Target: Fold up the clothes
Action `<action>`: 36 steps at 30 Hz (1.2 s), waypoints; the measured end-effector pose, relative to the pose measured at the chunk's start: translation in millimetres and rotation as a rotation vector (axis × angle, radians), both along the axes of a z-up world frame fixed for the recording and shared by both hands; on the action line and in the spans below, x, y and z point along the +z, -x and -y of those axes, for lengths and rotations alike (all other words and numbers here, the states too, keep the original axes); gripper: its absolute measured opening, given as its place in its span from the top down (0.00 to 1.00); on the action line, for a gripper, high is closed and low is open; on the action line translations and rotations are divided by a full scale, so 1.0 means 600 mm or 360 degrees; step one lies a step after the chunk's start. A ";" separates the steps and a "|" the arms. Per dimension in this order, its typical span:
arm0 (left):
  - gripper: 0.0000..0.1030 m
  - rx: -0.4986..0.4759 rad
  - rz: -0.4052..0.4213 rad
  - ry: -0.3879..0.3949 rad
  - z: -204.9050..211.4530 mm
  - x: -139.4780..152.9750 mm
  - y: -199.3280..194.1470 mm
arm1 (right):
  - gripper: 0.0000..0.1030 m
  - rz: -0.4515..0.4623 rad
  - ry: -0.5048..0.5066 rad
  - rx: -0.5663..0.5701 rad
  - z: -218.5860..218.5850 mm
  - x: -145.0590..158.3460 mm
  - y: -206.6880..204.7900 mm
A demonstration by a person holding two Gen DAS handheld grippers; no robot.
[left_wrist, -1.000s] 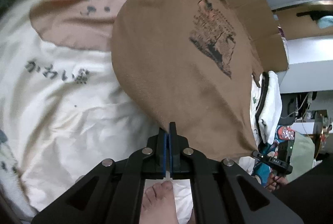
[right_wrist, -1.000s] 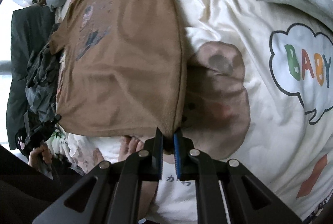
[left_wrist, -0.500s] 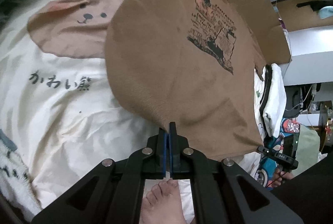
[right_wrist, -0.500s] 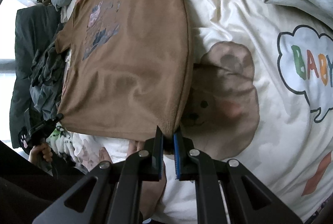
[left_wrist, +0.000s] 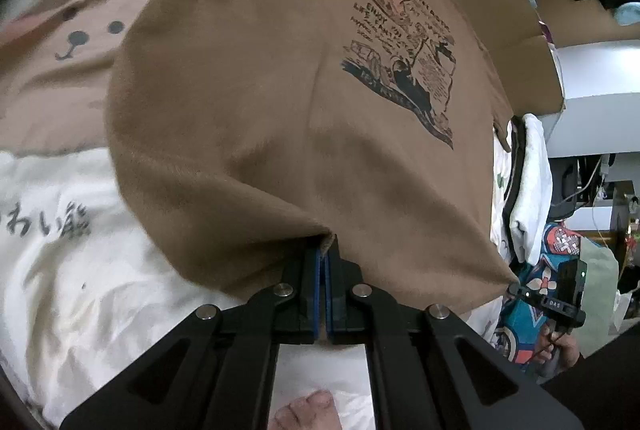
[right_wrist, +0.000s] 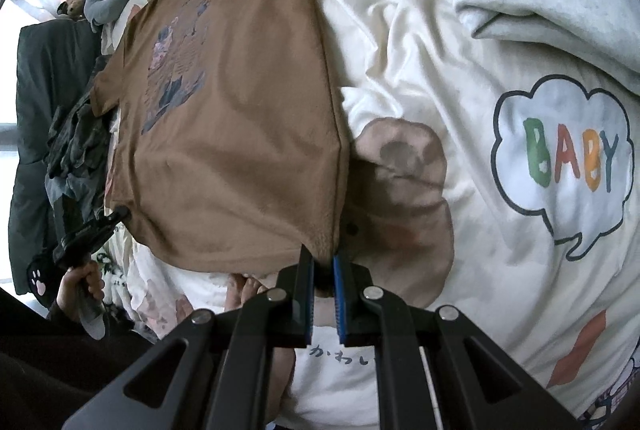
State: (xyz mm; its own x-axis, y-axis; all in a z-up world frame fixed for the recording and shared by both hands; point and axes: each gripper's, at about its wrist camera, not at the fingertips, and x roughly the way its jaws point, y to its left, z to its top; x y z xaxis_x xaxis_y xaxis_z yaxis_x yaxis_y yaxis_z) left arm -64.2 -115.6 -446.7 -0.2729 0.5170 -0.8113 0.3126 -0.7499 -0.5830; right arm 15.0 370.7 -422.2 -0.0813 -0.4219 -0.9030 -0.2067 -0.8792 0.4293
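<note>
Left wrist view: the left gripper (left_wrist: 325, 254) is clamped on the hem of the brown shirt (left_wrist: 280, 90), which spreads over the cream blanket (left_wrist: 80, 310); the right gripper (left_wrist: 520, 288) pinches the far hem corner.

Right wrist view: the right gripper (right_wrist: 323, 262) grasps the shirt's (right_wrist: 240, 130) near corner; the left gripper (right_wrist: 116, 216) holds the opposite corner.

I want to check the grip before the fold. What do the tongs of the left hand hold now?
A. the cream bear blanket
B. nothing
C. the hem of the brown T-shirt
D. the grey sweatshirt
C: the left tongs are shut on the bunched bottom edge of the brown T-shirt.
</note>
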 end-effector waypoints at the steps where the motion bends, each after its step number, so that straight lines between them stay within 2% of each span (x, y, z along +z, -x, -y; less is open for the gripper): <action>1: 1.00 0.0000 0.0003 -0.0005 0.000 -0.004 0.005 | 0.93 0.0002 -0.0003 -0.0003 -0.001 -0.001 0.001; 8: 1.00 -0.0037 0.0009 -0.0022 -0.001 -0.025 0.047 | 0.93 0.0023 -0.0017 -0.0036 -0.003 -0.009 0.000; 15: 0.99 -0.0039 0.0160 -0.0061 -0.004 -0.056 0.076 | 0.93 0.0063 -0.0031 -0.0069 -0.008 -0.025 0.002; 20: 0.98 -0.0138 0.0131 -0.0011 -0.010 -0.026 0.086 | 0.93 0.0057 -0.0037 -0.0072 -0.010 -0.027 0.011; 21: 0.90 -0.0142 0.0112 -0.0011 -0.010 -0.017 0.085 | 0.93 0.0054 -0.0038 -0.0073 -0.010 -0.027 0.012; 22: 0.64 -0.0146 0.0093 -0.0012 -0.009 -0.007 0.085 | 0.93 0.0051 -0.0038 -0.0072 -0.010 -0.026 0.013; 23: 0.46 -0.0149 0.0074 -0.0012 -0.009 0.002 0.084 | 0.93 0.0048 -0.0039 -0.0072 -0.009 -0.026 0.014; 24: 0.17 -0.0153 0.0055 -0.0012 -0.009 0.012 0.084 | 0.93 0.0048 -0.0040 -0.0072 -0.009 -0.026 0.015; 25: 0.11 -0.0145 0.0034 -0.0020 -0.007 0.020 0.083 | 0.93 0.0049 -0.0039 -0.0075 -0.009 -0.027 0.014; 30: 0.11 -0.0039 -0.0027 -0.0012 0.014 0.052 0.063 | 0.93 0.0050 -0.0024 -0.0116 -0.005 -0.029 0.007; 36: 0.11 0.0085 -0.0062 -0.0009 0.045 0.072 0.011 | 0.93 0.0032 -0.0006 -0.0148 -0.004 -0.027 0.003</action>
